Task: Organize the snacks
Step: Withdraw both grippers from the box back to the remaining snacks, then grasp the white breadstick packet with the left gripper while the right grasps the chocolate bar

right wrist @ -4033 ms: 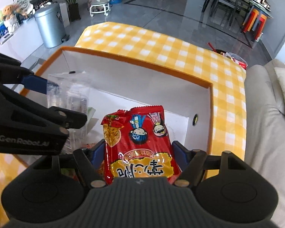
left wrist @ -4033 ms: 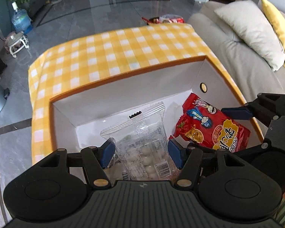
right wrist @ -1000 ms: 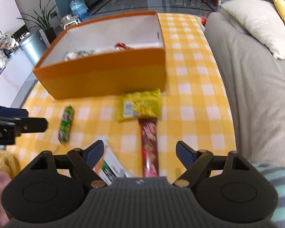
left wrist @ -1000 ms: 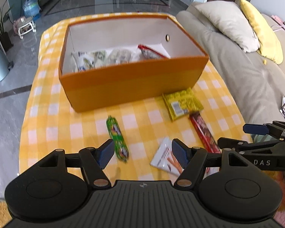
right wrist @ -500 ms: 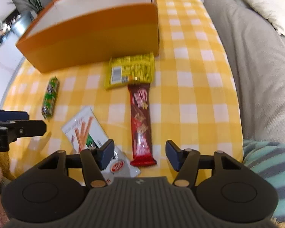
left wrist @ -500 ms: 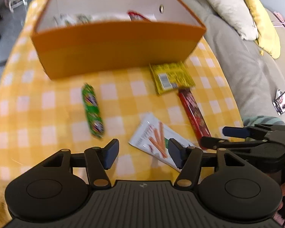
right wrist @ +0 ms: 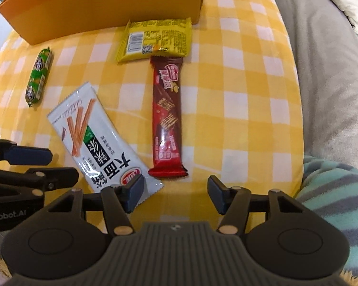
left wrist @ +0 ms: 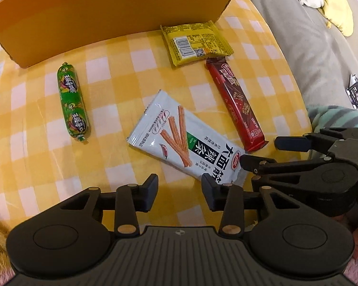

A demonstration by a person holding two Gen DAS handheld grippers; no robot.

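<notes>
Left gripper (left wrist: 179, 191): pointed steeply down over the checked cloth, jaws apart with nothing between them; they have just been closing in. Its right finger sits at the near edge of the white stick-snack packet.
Right gripper (right wrist: 175, 193): also aimed down, jaws spread and empty (they narrowed a moment back and have since held about level). Its left finger overlaps the near corner of the white packet; whether it touches, I cannot tell.
White stick-snack packet (left wrist: 186, 138): flat on the desk, lying on a slant, nearest of the snacks to both grippers.
Red wafer bar (right wrist: 167, 116): flat on the desk just right of the white packet, its long axis running away from the camera, its far end touching the yellow packet.
Yellow packet (right wrist: 155, 39): flat, barcode side up, against the front wall of the box.
Green sausage (left wrist: 72, 101): lies apart to the left, near the box's front wall.
Orange box (left wrist: 107, 12): stands at the far side of the desk (only its outer wall shows).
Desk (right wrist: 238, 95): covered by a yellow and white checked cloth.
Sofa (right wrist: 322, 59): grey, along the desk's right edge.
Sleeve (right wrist: 334, 190): striped teal and grey, at the lower right.
</notes>
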